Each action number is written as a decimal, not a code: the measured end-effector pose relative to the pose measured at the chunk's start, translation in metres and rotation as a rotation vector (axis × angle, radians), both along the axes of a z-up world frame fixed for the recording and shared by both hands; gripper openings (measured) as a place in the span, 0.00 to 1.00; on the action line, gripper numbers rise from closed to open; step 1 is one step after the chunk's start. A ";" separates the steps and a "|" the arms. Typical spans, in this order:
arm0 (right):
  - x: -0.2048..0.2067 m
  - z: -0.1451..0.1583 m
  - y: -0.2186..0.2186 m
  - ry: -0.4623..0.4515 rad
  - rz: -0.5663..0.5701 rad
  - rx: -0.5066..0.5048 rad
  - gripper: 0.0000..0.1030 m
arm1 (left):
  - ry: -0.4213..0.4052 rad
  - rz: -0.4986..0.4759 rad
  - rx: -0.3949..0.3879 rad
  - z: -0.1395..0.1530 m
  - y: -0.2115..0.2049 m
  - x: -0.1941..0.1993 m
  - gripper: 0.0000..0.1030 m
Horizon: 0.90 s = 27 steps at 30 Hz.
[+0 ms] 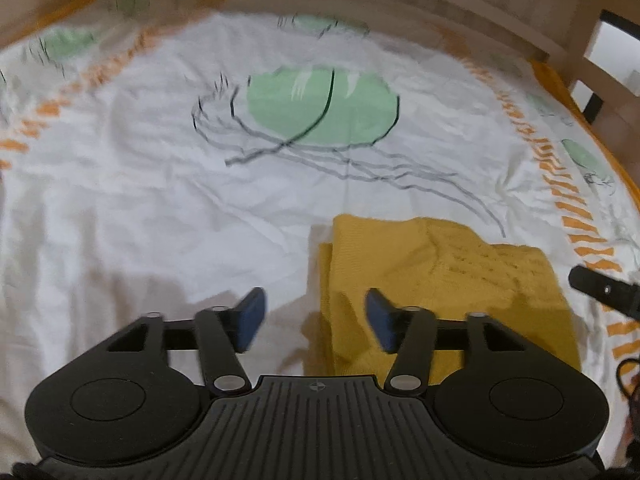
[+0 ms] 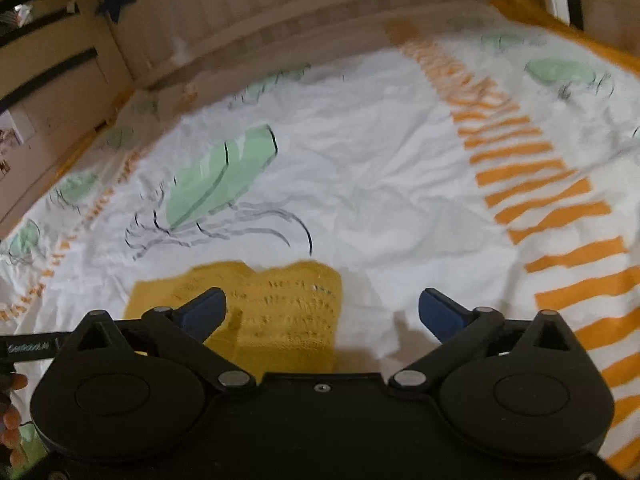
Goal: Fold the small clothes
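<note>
Two blue-padded fingers of the left hand-held gripper (image 1: 314, 320) are standing apart in the lower middle of the left wrist view, with nothing clamped between them. A folded mustard-yellow knitted garment (image 1: 440, 280) is lying on the white bed cover (image 1: 140, 208) in the lower right of that frame, its left edge showing stacked layers; the right pad (image 1: 380, 318) is overlapping the garment's lower left part in the picture, while the left pad is sitting over bare white cloth. Whether the pad is touching the knit is not clear. A large green leaf print (image 1: 320, 108) with dark scribbled lines is occupying the upper middle, and an orange dashed band (image 1: 576, 216) is curving down the right side. A black tip of the other tool (image 1: 604, 290) is poking in at the right edge. In the right wrist view, the right hand-held gripper (image 2: 322, 312) is spreading its fingers very wide, holding nothing. The same yellow garment (image 2: 280, 312) is lying at lower centre-left, partly behind the left pad (image 2: 202, 312); the right pad is hanging over plain white cover. Orange stripes (image 2: 560, 216) are running down the right side, and fingertips of a person's hand (image 2: 10, 412) are showing at the lower left edge.
</note>
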State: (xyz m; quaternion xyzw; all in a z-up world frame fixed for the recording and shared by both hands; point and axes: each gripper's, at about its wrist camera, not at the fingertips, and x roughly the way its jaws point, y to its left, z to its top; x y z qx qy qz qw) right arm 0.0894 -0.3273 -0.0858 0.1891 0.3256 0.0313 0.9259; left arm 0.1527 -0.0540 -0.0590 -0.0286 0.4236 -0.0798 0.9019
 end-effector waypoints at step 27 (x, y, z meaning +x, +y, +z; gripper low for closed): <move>-0.135 0.040 0.045 0.044 -0.074 -0.102 1.00 | -0.027 -0.102 0.076 0.026 -0.011 -0.136 0.78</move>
